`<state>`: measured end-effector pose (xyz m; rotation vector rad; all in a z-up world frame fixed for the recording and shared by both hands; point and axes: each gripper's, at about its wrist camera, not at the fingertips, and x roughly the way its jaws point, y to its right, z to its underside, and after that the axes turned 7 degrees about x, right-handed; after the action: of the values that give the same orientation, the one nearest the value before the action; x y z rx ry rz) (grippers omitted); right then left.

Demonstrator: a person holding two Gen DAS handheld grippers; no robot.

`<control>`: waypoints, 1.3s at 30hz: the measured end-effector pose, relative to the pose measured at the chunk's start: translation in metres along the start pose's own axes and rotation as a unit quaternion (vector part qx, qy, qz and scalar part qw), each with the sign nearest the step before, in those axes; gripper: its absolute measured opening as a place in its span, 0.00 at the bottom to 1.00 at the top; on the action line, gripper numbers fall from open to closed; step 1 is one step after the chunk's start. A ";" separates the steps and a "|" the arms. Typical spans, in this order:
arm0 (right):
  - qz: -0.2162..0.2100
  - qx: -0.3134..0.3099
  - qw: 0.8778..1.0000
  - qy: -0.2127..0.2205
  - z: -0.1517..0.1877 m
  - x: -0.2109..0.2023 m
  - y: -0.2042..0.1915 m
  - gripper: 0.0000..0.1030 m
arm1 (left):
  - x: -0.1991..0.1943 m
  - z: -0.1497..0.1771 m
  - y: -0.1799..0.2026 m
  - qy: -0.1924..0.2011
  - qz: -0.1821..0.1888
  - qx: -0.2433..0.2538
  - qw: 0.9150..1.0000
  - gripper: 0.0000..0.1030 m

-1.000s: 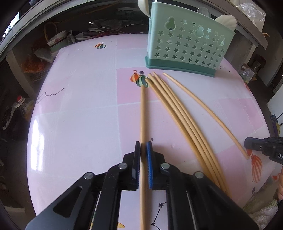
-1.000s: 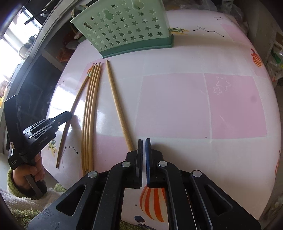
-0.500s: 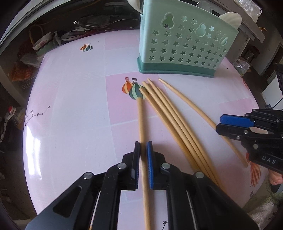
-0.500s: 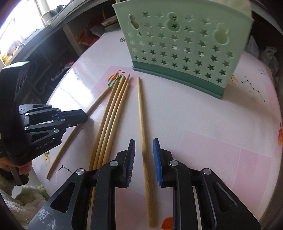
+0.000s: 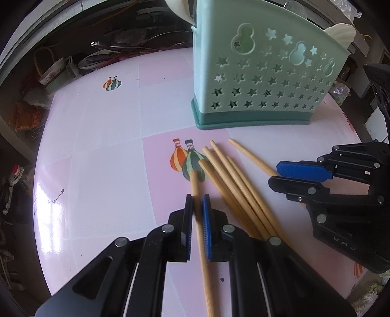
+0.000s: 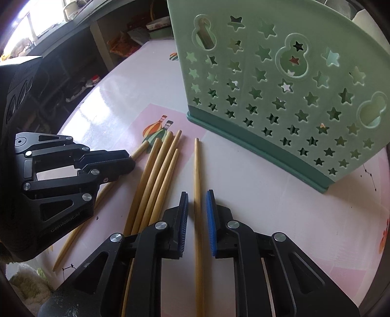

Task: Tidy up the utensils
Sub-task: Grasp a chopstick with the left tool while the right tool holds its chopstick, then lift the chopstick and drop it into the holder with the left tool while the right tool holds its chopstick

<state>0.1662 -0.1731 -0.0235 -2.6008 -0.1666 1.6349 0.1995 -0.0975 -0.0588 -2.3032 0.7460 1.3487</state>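
- Left claw (image 5: 197,207): the two fingers stood close together with one chopstick (image 5: 195,187) between them; the shaft touched the left finger, and a thin gap showed at the blue pad, so whether it was clamped cannot be told. The chopstick's tip lay on a balloon print (image 5: 187,163) ahead of the claw.
- Right claw (image 6: 197,207): fingers apart, straddling a single chopstick (image 6: 196,170) that lay flat on the counter (image 6: 268,195); neither pad touched it.
- Bundle of four chopsticks (image 6: 156,175): lay side by side on the counter between the two claws, tips pointing toward the holder.
- Utensil holder (image 6: 280,80): pale green plastic with star and gourd cut-outs and a darker green base, upright on the counter just beyond the chopstick tips. A cream spoon (image 5: 341,34) showed above its rim.
- Counter: round, glossy, pink and white squares, with balloon and star-line prints.
- Room: dim shelves (image 5: 61,65) with bowls and clutter beyond the far edge; bright light from a window (image 6: 36,22) at the upper left of the right view.
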 end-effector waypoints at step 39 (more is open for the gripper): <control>-0.122 0.156 0.949 0.245 0.049 -0.201 0.062 0.04 | -0.269 -0.079 -0.024 0.440 0.110 -0.070 0.889 0.06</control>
<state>0.0396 -0.2598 0.1278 -2.5164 -0.1743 0.8255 0.1601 -0.0539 0.2163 -3.0110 1.2190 0.3417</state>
